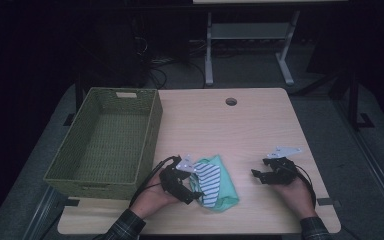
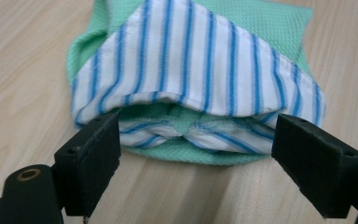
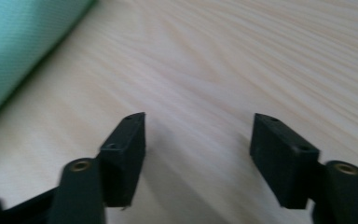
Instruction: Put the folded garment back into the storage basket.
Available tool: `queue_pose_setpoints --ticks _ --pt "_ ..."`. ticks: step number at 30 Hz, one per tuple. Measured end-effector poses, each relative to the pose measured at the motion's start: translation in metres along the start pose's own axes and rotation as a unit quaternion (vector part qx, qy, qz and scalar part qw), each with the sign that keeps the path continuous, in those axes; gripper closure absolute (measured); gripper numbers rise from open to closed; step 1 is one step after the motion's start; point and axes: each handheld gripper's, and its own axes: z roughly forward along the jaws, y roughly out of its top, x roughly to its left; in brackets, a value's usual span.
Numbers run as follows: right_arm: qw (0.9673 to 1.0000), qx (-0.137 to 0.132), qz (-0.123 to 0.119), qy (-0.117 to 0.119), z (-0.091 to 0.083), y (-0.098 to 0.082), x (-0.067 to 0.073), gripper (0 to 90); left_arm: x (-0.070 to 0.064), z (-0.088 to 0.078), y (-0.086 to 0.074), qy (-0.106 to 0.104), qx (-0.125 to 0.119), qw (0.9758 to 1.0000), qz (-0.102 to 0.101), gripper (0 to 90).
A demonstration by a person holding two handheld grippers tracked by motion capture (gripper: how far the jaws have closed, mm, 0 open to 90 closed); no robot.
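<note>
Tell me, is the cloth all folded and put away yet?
Folded, it seems: the green and striped cloth lies bundled on the table. The left gripper has open jaws at its edge; the right gripper is open, apart. Left: putting it in the basket, probably.

The tabletop (image 1: 260, 125) is seen by the high view from above the person's side, looking forward and down, far enough off that the basket (image 1: 105, 142) and the floor beyond are taken in. The left gripper view is carried low and close, aimed along the left claw (image 2: 196, 154) at the folded cloth (image 2: 200, 60). The right gripper view is held just over bare wood behind the right claw (image 3: 198, 149). The cloth's green edge (image 3: 18, 42) is shared by all three views.
</note>
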Motion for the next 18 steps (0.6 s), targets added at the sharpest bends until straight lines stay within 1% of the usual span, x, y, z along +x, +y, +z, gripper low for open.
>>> queue_pose_setpoints --ticks 1,2,3,5,7,8,9,11,12,15,16,17,18 --pt "1.0000 -0.001 0.008 -0.004 0.000 -0.001 -0.003 29.0 0.000 0.001 0.001 -0.002 0.002 1.0000 0.004 14.8" --pt "0.9999 -0.002 0.009 -0.009 0.000 -0.001 -0.004 26.3 -0.001 0.002 0.001 -0.004 0.001 1.0000 0.005 14.7" --pt "0.9998 -0.003 0.012 -0.015 0.000 -0.002 -0.004 23.6 -0.001 0.003 0.002 -0.005 0.005 0.9999 0.010 14.7" --pt "0.9997 -0.006 0.016 -0.014 0.001 -0.003 -0.006 19.7 -0.001 0.005 0.003 -0.006 0.010 0.9998 0.015 14.3" --pt "0.9997 -0.008 0.017 -0.016 0.003 -0.003 -0.006 17.5 -0.002 0.007 0.004 -0.012 0.013 0.9996 0.020 14.2" --pt "0.9997 -0.009 0.016 -0.015 0.003 -0.003 -0.006 16.7 -0.002 0.009 0.005 -0.010 0.015 0.9995 0.026 14.2" --pt "0.9997 -0.010 0.017 -0.015 0.004 -0.003 -0.005 15.1 -0.002 0.010 0.005 -0.009 0.014 0.9995 0.025 14.2" --pt "0.9996 -0.013 0.018 -0.017 0.005 -0.003 -0.005 13.6 -0.001 0.014 0.005 -0.007 0.022 0.9991 0.034 14.2" --pt "0.9996 -0.015 0.020 -0.017 0.005 -0.004 -0.005 13.3 0.000 0.016 0.006 -0.006 0.031 0.9986 0.042 14.2" --pt "0.9995 -0.017 0.019 -0.017 0.006 -0.004 -0.005 13.1 0.001 0.022 0.007 -0.004 0.036 0.9985 0.042 14.1" --pt "0.9995 -0.017 0.019 -0.017 0.006 -0.004 -0.005 13.1 0.002 0.024 0.008 -0.005 0.044 0.9978 0.049 13.8" --pt "0.9995 -0.017 0.019 -0.017 0.006 -0.004 -0.005 13.1 0.002 0.025 0.008 -0.006 0.046 0.9978 0.049 13.7" --pt "0.9995 -0.017 0.019 -0.017 0.006 -0.004 -0.005 13.1 0.003 0.027 0.009 -0.008 0.050 0.9973 0.053 13.6"
